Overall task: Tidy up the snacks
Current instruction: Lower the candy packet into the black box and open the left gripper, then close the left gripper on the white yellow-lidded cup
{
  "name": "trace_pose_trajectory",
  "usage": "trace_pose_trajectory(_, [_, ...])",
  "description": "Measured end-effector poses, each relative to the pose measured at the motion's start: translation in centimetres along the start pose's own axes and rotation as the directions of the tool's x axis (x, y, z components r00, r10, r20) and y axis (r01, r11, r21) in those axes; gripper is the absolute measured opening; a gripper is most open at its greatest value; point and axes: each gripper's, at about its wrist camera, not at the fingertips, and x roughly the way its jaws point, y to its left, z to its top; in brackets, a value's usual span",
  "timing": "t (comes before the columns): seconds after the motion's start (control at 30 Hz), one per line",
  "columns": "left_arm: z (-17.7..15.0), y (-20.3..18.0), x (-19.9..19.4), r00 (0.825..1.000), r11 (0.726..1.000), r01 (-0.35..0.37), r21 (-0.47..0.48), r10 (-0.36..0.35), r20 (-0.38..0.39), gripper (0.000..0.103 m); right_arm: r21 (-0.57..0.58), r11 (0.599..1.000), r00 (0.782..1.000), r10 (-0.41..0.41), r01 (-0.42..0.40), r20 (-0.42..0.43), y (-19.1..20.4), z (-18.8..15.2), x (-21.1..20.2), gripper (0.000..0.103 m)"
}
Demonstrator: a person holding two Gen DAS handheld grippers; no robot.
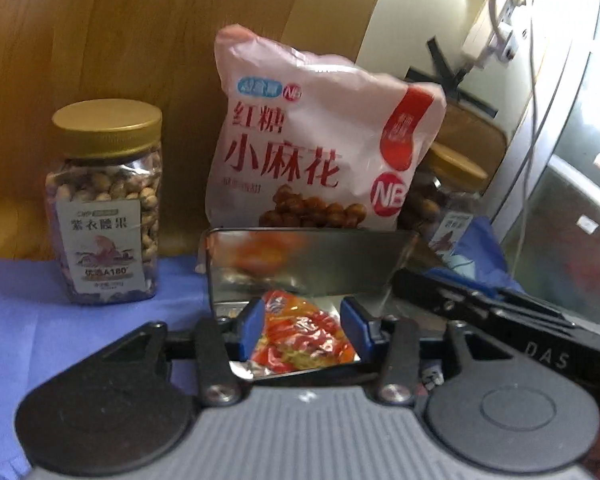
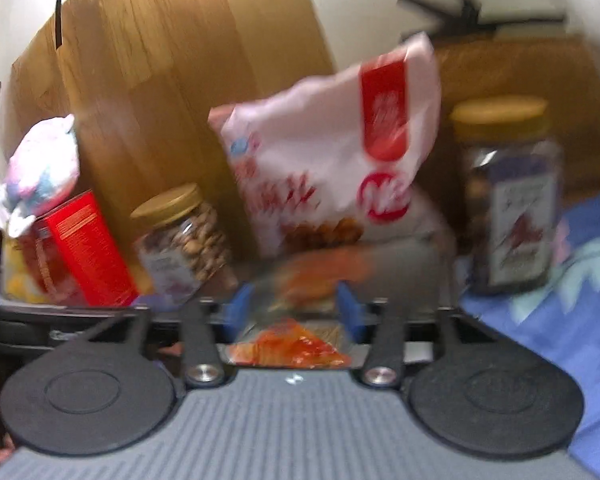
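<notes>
We look along the left tool (image 1: 304, 328). Its blue pads (image 1: 254, 326) stand fairly close together, and an orange-red snack packet (image 1: 300, 340) fills the gap between them. We cannot tell whether the pads actually press on it. The right tool (image 2: 294, 308) stands wider. The same kind of packet lies low between its pads with no pad visibly squeezing it, though that view is blurred.

The packet sits at the near edge of a shiny metal tin (image 1: 340, 256), whose inner wall mirrors its orange colour. We judge the packet to be light, soft and crinkly, with slick foil that could slide out of a loose pinch. The best hold looks to be across its narrow width or on the flat silver seal nearest the camera. Its long axis seems to run along the line the left tool points, from the seal towards the tin.

Behind the tin a pink bag of fried dough twists (image 1: 300, 140) stands upright. A gold-lidded jar of nuts (image 1: 104, 208) stands to its left, and a second jar (image 2: 508, 200) to its right, partly behind it. All rest on a blue cloth (image 1: 40, 320) over the counter, against a wooden panel (image 1: 120, 40).
</notes>
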Motion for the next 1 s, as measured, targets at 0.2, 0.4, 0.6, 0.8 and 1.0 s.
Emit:
trace_pose_trajectory(0.2, [-1.9,2.2,-7.4,0.994,0.999,0.021,-0.045,-0.016,0.108,0.044,0.044,0.993,0.993,0.108,-0.11,0.041,0.7,-1.4,-4.6,0.057])
trace_pose_trajectory(0.4, [-8.0,5.3,-13.3,0.993,0.988,-0.02,-0.154,0.038,0.116,0.044,-0.114,0.968,0.968,0.206,-0.223,-0.145,5.8,-6.2,-5.7,0.057])
trace_pose_trajectory(0.6, [-12.3,6.0,-14.8,0.998,0.971,0.012,-0.24,0.003,0.064,0.044,-0.281,0.939,0.954,0.118,-0.198,-0.276,9.5,-9.4,-3.4,0.067])
trace_pose_trajectory(0.8, [-12.9,3.9,-14.5,0.996,0.977,0.084,-0.197,-0.078,0.039,0.044,-0.337,0.927,0.964,0.082,-0.166,-0.252,10.6,-9.9,-5.2,0.049])
trace_pose_trajectory(1.0, [-13.8,0.9,-13.1,0.985,0.976,0.161,-0.149,-0.168,-0.033,0.053,-0.355,0.921,0.969,0.075,-0.157,-0.235,10.9,-11.9,-9.8,0.049])
